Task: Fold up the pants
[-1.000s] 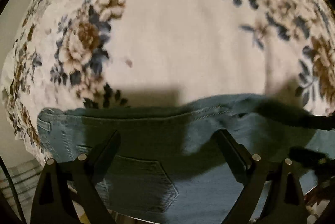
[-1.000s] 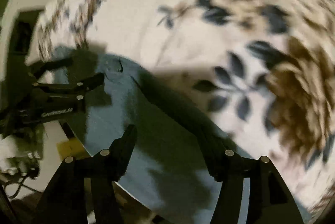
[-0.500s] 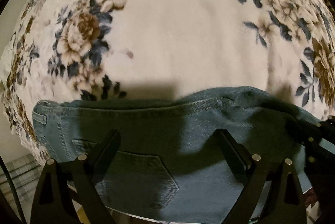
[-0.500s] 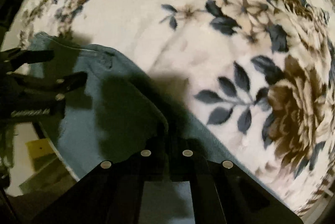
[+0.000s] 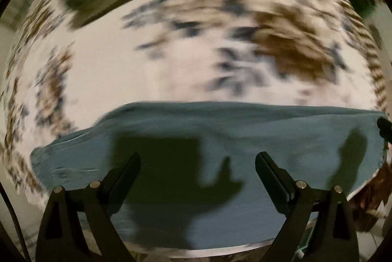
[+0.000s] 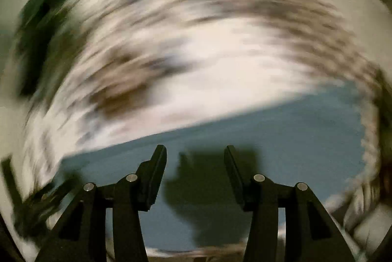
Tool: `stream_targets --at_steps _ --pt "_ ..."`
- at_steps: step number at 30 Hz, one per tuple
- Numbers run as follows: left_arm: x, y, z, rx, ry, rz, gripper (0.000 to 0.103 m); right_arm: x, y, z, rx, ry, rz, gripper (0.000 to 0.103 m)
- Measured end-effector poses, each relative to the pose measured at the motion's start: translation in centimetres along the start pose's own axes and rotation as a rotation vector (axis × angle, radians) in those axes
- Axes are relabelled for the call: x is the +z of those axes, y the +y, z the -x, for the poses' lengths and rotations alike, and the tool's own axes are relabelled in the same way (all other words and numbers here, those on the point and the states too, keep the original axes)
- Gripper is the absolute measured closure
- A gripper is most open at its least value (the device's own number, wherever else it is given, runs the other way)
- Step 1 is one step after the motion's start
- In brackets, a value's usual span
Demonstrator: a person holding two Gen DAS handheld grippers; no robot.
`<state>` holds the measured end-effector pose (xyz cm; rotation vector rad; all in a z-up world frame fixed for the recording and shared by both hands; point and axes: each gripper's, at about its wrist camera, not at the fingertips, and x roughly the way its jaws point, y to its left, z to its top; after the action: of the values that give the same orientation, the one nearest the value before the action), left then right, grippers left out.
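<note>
Tech A: Both views have swung; pants [image 5: 245, 129] now lie flat on the floral blanket [image 5: 122, 61].

Tech B: Left gripper [image 5: 197, 159] spread, empty; right gripper [image 6: 194, 151] opening, empty. Regrasp both edges evenly.

Pants [image 5: 245, 129] lie flat on the blanket [image 5: 152, 66], filling the near part of both wrist views, with the blanket running beyond their far edge and past both ends. Left gripper [image 5: 197, 164] hangs above the pants, nothing between its fingers. Right gripper [image 6: 195, 161], also above the pants, jaws opening and nothing between them; both views are motion-blurred.
</note>
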<state>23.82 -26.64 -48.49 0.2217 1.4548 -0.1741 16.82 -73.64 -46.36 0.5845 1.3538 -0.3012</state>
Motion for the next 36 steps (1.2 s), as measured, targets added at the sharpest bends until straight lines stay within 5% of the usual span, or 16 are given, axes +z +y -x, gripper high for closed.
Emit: stream_targets --at_steps 2,4,7,12,17,18,19,20,23,27,30,33,36 --pt "0.5 -4.2 -0.3 -0.009 -0.012 -0.042 0.007 0.1 -8.7 1.4 -0.076 -0.025 -0.17 0.051" --pt "1.3 -8.5 -1.2 -0.001 -0.021 -0.097 0.007 -0.4 -13.0 1.5 -0.096 -0.047 -0.247 0.051" --pt "2.3 -13.9 -2.4 0.018 -0.026 -0.182 0.007 0.0 -17.1 0.5 -0.106 -0.05 -0.245 0.051" --pt "2.7 -19.0 -3.4 0.078 -0.027 -0.249 0.007 1.5 -18.5 -1.8 -0.112 -0.067 -0.17 0.051" --pt "2.8 -19.5 -3.4 0.099 -0.027 -0.215 0.007 3.2 -14.8 -4.3 -0.104 -0.07 -0.031 0.054" --pt "2.8 -19.3 -3.3 0.107 -0.025 -0.205 0.007 3.3 -14.1 -4.6 -0.123 -0.074 0.003 0.063" --pt "2.0 -18.9 -3.5 0.11 -0.023 -0.198 0.007 3.3 -13.2 -4.8 -0.171 -0.1 0.058 0.082" --pt "1.7 -18.2 -3.4 0.107 -0.021 -0.191 0.007 3.4 -12.6 -4.8 -0.197 -0.114 0.092 0.085" --pt "1.4 -18.1 -3.1 0.109 -0.022 -0.17 0.007 2.8 -10.8 -4.3 -0.27 -0.174 0.161 0.087" --pt "2.0 -16.7 -2.9 0.105 -0.031 -0.148 0.007 2.4 -11.2 -1.8 -0.261 -0.279 0.104 0.088" --pt "2.4 -16.3 -2.9 0.106 -0.034 -0.136 0.007 3.0 -11.1 -1.9 -0.247 -0.264 0.085 0.088" --pt "3.1 -14.9 -3.3 0.099 -0.021 -0.118 0.007 4.5 -13.6 -5.1 -0.146 -0.111 -0.026 0.081" --pt "4.1 -13.7 -3.8 0.069 -0.017 -0.119 0.007 4.4 -16.7 -3.7 0.003 -0.109 -0.179 0.053"
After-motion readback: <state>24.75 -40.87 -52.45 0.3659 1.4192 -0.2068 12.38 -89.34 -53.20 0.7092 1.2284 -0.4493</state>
